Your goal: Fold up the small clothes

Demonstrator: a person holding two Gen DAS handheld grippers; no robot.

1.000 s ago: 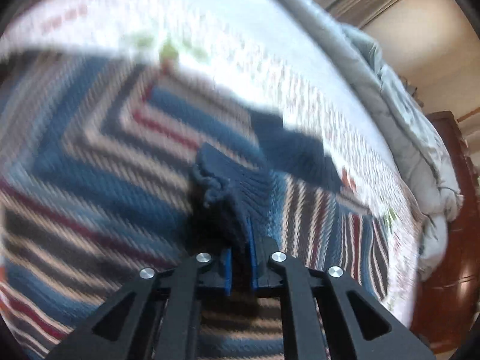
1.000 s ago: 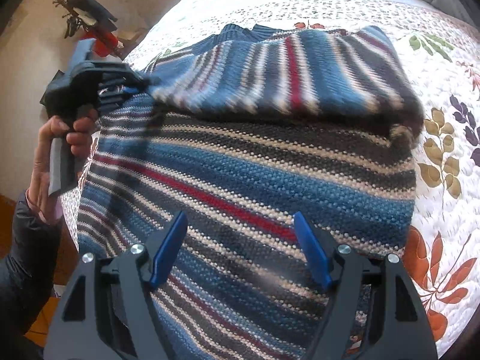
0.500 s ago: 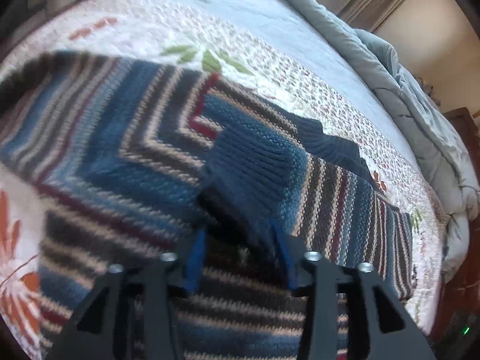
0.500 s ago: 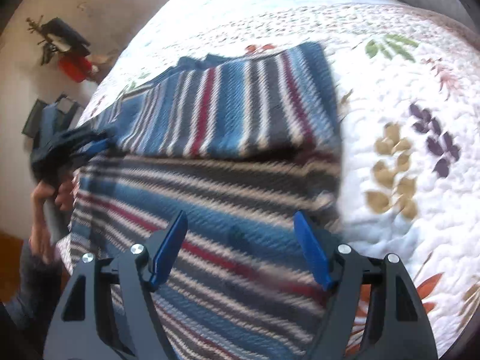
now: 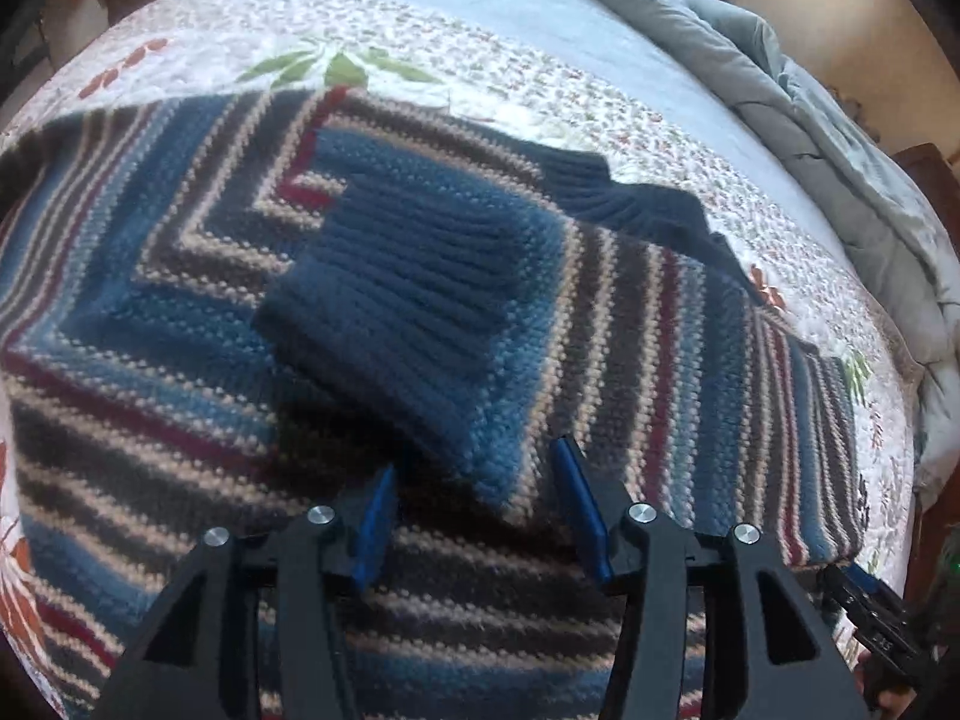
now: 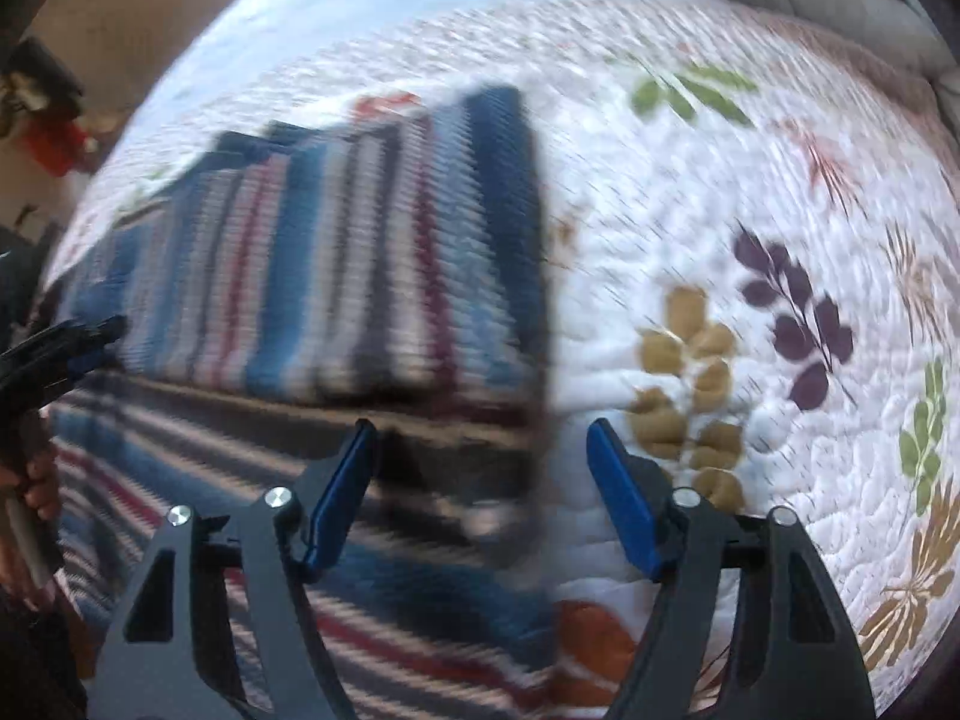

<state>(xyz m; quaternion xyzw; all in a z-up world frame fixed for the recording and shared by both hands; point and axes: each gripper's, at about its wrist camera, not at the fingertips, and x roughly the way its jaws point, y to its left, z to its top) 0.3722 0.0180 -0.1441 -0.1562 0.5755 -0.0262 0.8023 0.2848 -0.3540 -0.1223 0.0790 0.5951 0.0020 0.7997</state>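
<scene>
Our thick blue, grey and red striped knitted sweater (image 5: 180,324) lies on the white leafy quilt (image 6: 750,228), ahead of both grippers. It looks soft and floppy. Its dark blue ribbed cuff (image 5: 414,312) sits just ahead of our left gripper (image 5: 474,510), fingers apart; we would pinch there. Our right gripper (image 6: 480,492) is apart too.

A bed's white quilt (image 6: 690,228), printed with coloured leaf sprigs, is carrying a striped knit sweater (image 5: 690,360) lying flat ahead of both grippers, one sleeve folded across its body. A grey comforter (image 5: 852,138) is lying bunched along the quilt's far edge.
</scene>
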